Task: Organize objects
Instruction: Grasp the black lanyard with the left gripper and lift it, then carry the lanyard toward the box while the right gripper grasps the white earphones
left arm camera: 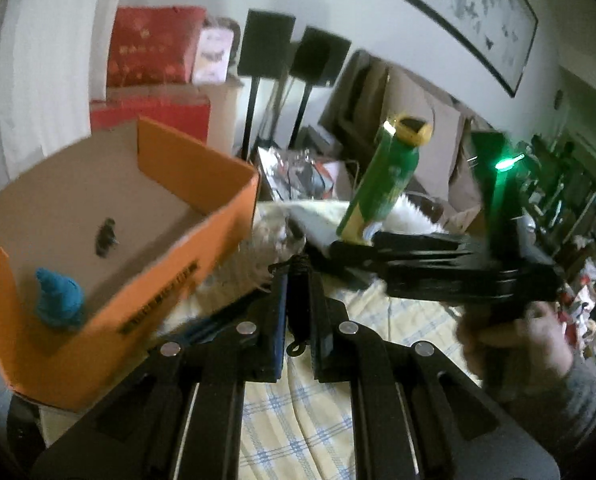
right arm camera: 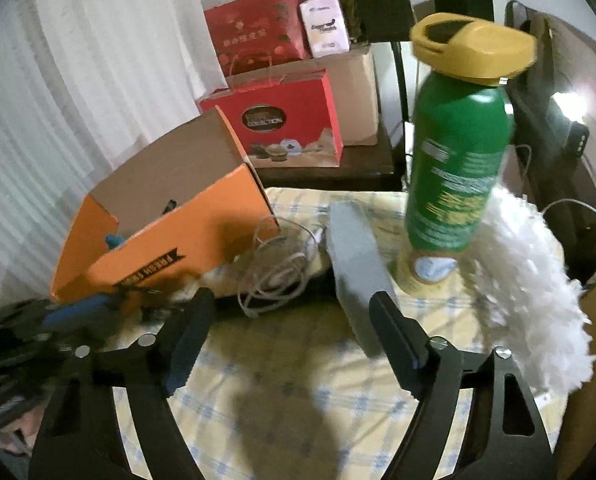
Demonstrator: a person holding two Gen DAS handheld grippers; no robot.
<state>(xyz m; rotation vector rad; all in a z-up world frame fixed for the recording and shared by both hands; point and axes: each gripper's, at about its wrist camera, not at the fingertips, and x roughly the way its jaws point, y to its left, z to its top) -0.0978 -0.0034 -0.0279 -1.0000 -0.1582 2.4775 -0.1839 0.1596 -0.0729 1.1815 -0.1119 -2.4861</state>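
An orange cardboard box (left arm camera: 185,248) stands open at the left and holds a blue woolly object (left arm camera: 57,300) and a small dark item (left arm camera: 105,236). My left gripper (left arm camera: 298,276) is shut on a thin black object (left arm camera: 298,300) just right of the box. A green spray can with a yellow cap (right arm camera: 458,152) stands upright on the checked cloth (right arm camera: 298,400). My right gripper (right arm camera: 293,320) is open and empty, in front of a grey block (right arm camera: 354,256) and a coiled white cable (right arm camera: 273,272). It also shows in the left wrist view (left arm camera: 350,246), by the can (left arm camera: 382,184).
A white fluffy duster (right arm camera: 530,280) lies right of the can. Red gift bags (right arm camera: 273,120) and a brown carton (right arm camera: 362,92) stand on a dark stand behind. Black speakers (left arm camera: 269,44) and a framed picture (left arm camera: 466,4) are at the back wall.
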